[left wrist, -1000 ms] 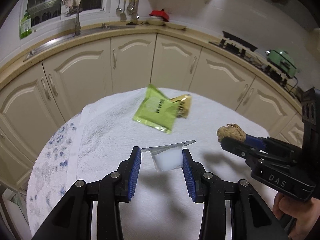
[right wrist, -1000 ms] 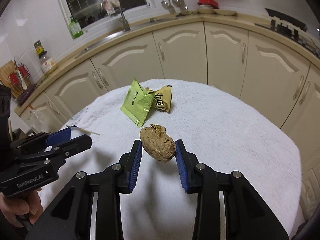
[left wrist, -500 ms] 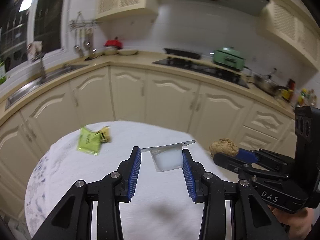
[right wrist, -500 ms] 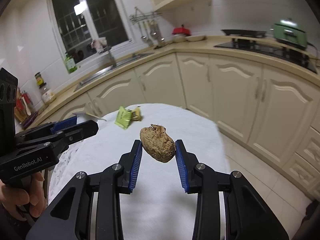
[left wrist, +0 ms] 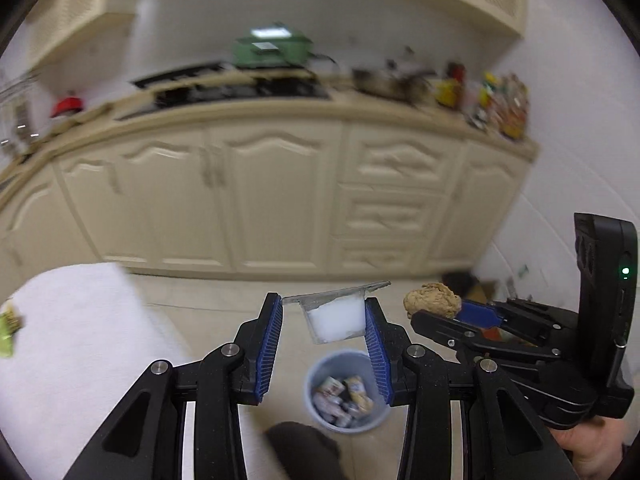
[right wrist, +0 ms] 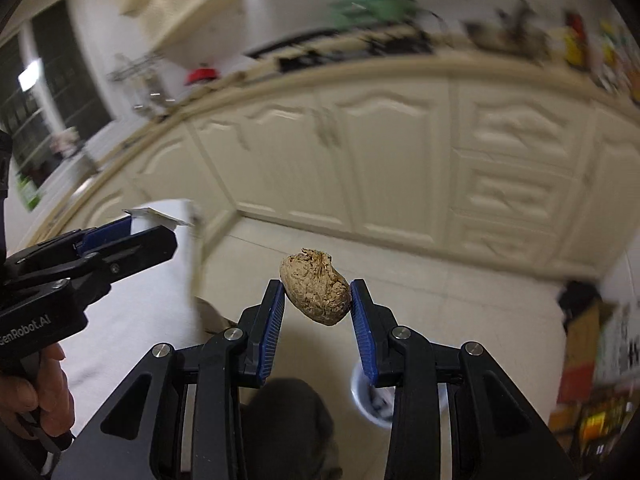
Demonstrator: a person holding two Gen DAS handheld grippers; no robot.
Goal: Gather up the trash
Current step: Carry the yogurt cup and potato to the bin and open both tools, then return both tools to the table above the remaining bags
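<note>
In the left wrist view, the left gripper (left wrist: 324, 322) fills the lower middle of the frame, its blue pads closed partway and pressing on both sides of a small clear plastic cup (left wrist: 337, 317) with a peeled foil rim; the cup holds something white. Directly below the cup, low in the frame, a pale blue bin (left wrist: 347, 394) stands on the tiled floor with wrappers already lying in it. To the right, the right gripper (left wrist: 434, 308) reaches in from the edge, pinching a brown crumpled lump (left wrist: 431, 305) at its tip. A white cloth-covered table (left wrist: 64, 340) sits at lower left, with a green packet (left wrist: 7, 330) cut off by the left edge. In the right wrist view, the right gripper (right wrist: 318, 300) occupies the lower centre, its pads narrowed tight against the brown lump (right wrist: 315, 298), which hangs clear above the floor. The bin (right wrist: 374, 400) peeks out behind the right finger at lower right of centre. The left gripper (right wrist: 160, 226) enters from the left, gripped by a hand (right wrist: 36, 396), the cup's foil rim (right wrist: 156, 215) showing at its tip. Cream cabinets (right wrist: 380, 160), blurred, run across the back.
</note>
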